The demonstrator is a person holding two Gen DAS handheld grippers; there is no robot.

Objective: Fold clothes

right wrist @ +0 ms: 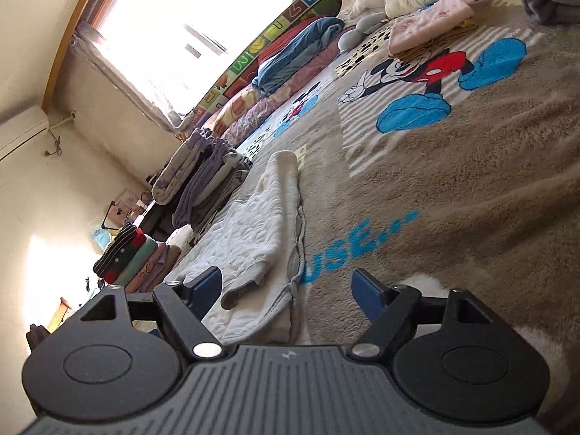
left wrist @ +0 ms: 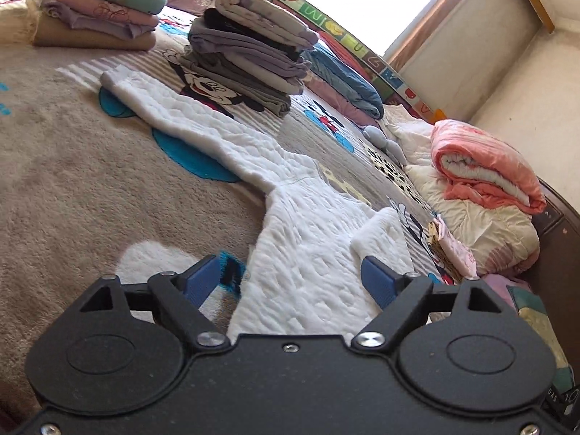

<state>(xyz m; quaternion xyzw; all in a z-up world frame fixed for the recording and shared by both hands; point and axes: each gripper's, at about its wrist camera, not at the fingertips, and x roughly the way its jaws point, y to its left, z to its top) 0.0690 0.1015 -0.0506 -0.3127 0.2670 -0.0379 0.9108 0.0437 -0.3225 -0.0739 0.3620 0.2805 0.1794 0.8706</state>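
A white quilted garment [left wrist: 290, 224] lies spread flat on the bed's brown cartoon blanket [left wrist: 72, 188]. In the left wrist view the left tool [left wrist: 291, 281] hangs low over the garment's near part: the cloth runs up from 6 o'clock between the two blue fingers [left wrist: 201, 279], which stand wide apart and press on nothing, so this tool is released. One long sleeve stretches away toward 10 o'clock, ending just short of a stack of folded grey clothes [left wrist: 246, 61] at 12 o'clock; a second stack of folded clothes [left wrist: 105, 11] sits farther off at 11 o'clock, and a rolled pink quilt [left wrist: 485, 166] rests at 2 o'clock. In the right wrist view the right tool [right wrist: 288, 290] is likewise released, its fingers spread with a grey-edged cuff and hem of the same garment [right wrist: 261, 217] lying between and just ahead of them, nearer the left finger; the pads do not clamp the cloth. The garment extends from there toward 11 o'clock, beside the blue lettering on the blanket [right wrist: 362, 246] at 1 o'clock.
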